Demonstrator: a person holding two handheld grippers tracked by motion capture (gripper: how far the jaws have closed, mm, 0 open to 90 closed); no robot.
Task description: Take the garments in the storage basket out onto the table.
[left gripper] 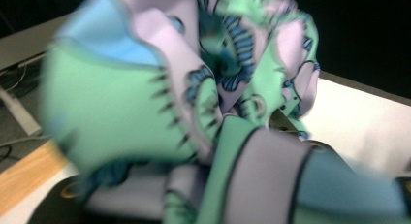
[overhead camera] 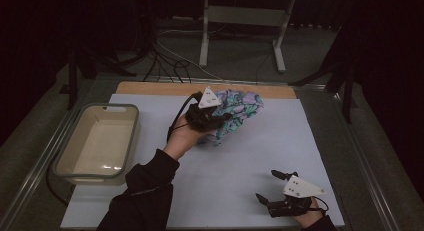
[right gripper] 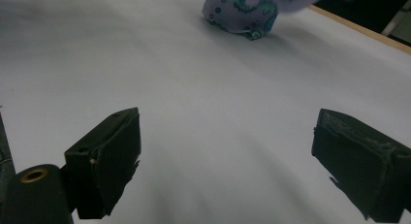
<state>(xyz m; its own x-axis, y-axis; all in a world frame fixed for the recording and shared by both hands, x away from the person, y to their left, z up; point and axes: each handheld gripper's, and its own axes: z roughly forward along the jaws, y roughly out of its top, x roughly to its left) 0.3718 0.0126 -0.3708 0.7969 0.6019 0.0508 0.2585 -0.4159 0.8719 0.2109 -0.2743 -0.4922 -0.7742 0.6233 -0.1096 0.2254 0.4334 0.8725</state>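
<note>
Left hand-held gripper (overhead camera: 220, 118) clamped on a patterned cloth (overhead camera: 237, 111), bunched and lifted at the far middle of the pale surface (overhead camera: 225, 181). From the left gripper view, green, lilac and blue folds of cloth (left gripper: 194, 103) pressed close against the camera, blurred, jaws hidden beneath. Right hand-held gripper (overhead camera: 272, 186) near the front right corner, jaws wide apart, holding nothing. From the right gripper view, a low corner of the cloth (right gripper: 242, 13) touching the surface far ahead. Beige tub (overhead camera: 97, 141) at the left edge.
</note>
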